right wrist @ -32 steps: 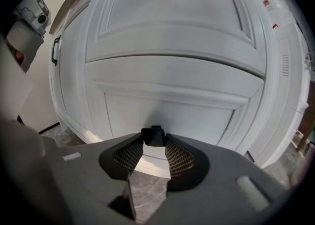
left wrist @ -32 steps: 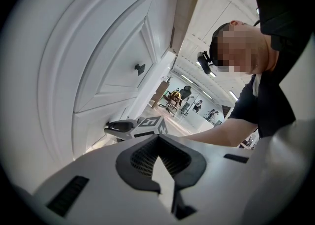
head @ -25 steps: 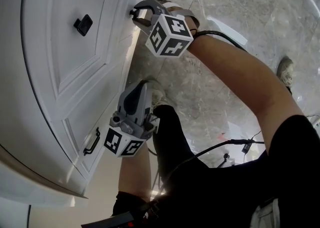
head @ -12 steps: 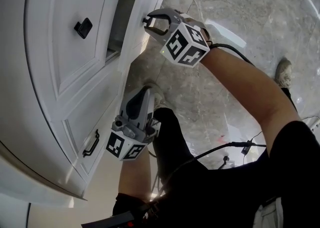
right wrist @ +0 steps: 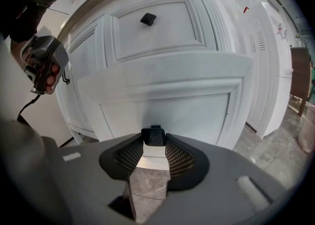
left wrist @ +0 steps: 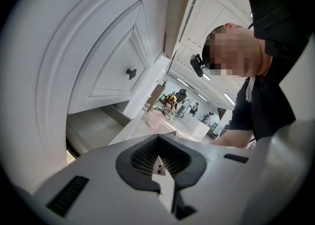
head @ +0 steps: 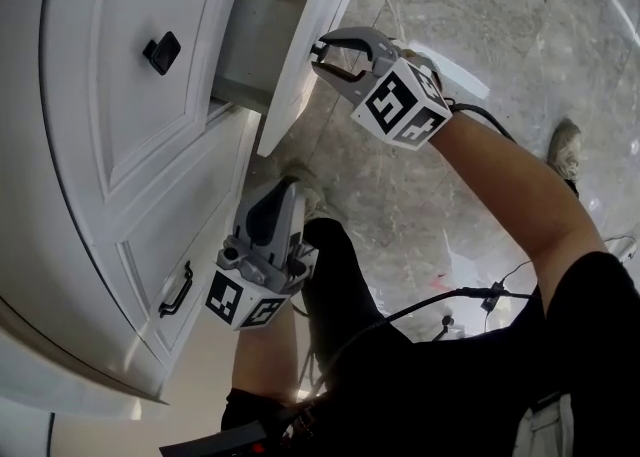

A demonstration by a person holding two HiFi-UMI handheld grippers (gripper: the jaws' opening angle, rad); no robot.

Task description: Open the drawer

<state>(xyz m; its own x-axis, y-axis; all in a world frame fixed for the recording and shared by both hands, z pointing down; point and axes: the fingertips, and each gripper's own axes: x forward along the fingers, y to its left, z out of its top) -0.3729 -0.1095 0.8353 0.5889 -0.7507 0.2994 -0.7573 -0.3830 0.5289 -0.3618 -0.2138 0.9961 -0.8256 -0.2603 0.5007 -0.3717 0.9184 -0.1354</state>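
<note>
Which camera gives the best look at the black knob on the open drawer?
The right gripper view: the knob sits dead centre, clamped between the right gripper's jaws. In the head view that gripper nearly hides it, and the left gripper view doesn't show it.

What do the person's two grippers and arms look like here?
Both the left gripper and the right gripper are grey, wedge-shaped handheld units with two tapering jaws lined by dark ribbed pads. Each carries a white cube printed with black square markers. A black cable trails from the right one. The person wears a black short-sleeved top; the forearms are bare.
</note>
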